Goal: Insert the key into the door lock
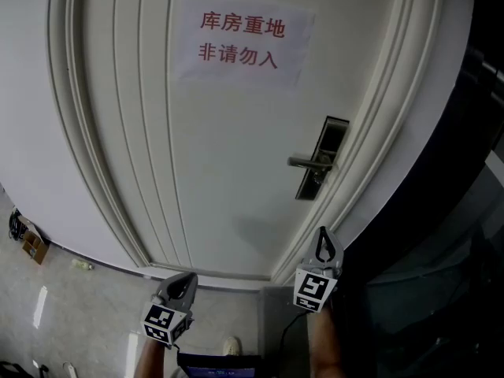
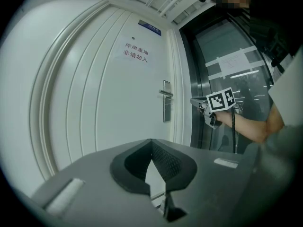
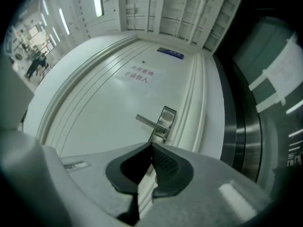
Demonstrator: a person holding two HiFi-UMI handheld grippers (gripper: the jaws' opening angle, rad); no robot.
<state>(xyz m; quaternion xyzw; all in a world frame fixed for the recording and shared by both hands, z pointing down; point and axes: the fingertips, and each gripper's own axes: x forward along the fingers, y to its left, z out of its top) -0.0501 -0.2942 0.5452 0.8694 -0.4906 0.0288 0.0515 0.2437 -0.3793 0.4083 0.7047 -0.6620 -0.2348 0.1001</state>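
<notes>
On the right edge of the white door (image 1: 236,148) sits the lock plate (image 1: 329,144), upright, with a metal handle (image 1: 309,162) that points to the left across the door. Higher on the door hangs a paper sign (image 1: 240,40) with red characters.

Below the lock, near the door frame, the right gripper (image 1: 323,235) points up toward the plate but is apart from it. Its own view shows the two dark pads (image 3: 165,167) pressed together at the tips, and the handle and plate are just above them in that view. I can see no key between the pads.

Lower and to the left, the left gripper (image 1: 187,280) is in front of the bottom of the door, well apart from the lock. Its pads (image 2: 165,164) also meet at the tips, with only the door visible behind them. In its view the right gripper with its marker cube (image 2: 220,100) is beside a dark glass panel (image 2: 222,56) to the right of the door.

Grey floor (image 1: 79,305) is visible under the door.
</notes>
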